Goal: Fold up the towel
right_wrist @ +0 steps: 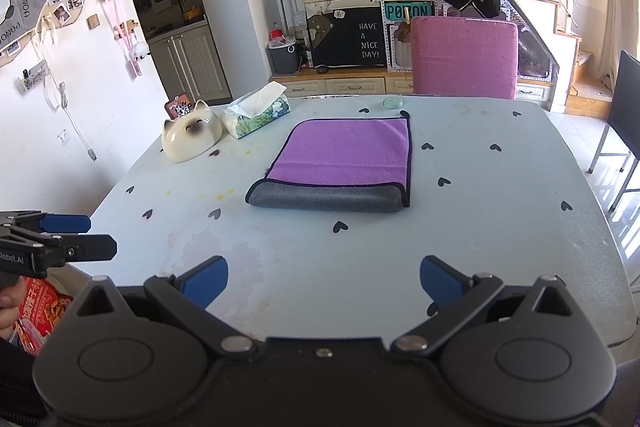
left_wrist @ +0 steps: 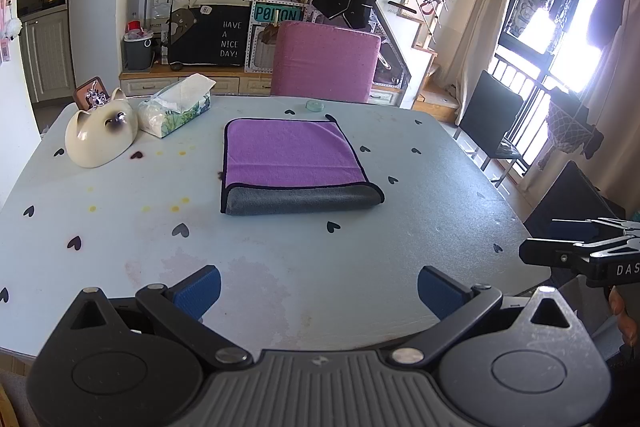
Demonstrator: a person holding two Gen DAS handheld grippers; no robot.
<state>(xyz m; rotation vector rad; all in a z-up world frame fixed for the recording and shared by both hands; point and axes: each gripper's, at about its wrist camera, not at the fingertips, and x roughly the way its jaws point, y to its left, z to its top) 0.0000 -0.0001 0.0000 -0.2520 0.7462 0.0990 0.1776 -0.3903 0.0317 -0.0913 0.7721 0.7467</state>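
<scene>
- Both my grippers hang over the near edge of the table point(left_wrist: 440, 163), well short of the towel point(left_wrist: 294, 163); my left gripper point(left_wrist: 318, 291) has its blue pads point(left_wrist: 198, 289) spread wide with nothing between them.
- My right gripper point(right_wrist: 324, 283) is spread just as wide and empty too, its pads point(right_wrist: 440, 281) above bare tabletop.
- From the left camera I see my right gripper at the right edge, side on; from the right camera my left gripper point(right_wrist: 80, 237) shows at the left edge.
- Towel lies flat mid-table, already folded: purple face up, with a grey rolled fold along its near edge and dark trim round the border.
- Far left of the towel stands a cream cat figure point(left_wrist: 100, 137), and just right of it a tissue pack point(left_wrist: 176, 109) with a sheet sticking up.
- A small round glass disc point(left_wrist: 315, 105) sits just beyond the towel's far edge.
- Behind the table's far side is a pink chair point(left_wrist: 326, 61).
- Black hearts point(left_wrist: 180, 229) dot the pale blue table.
</scene>
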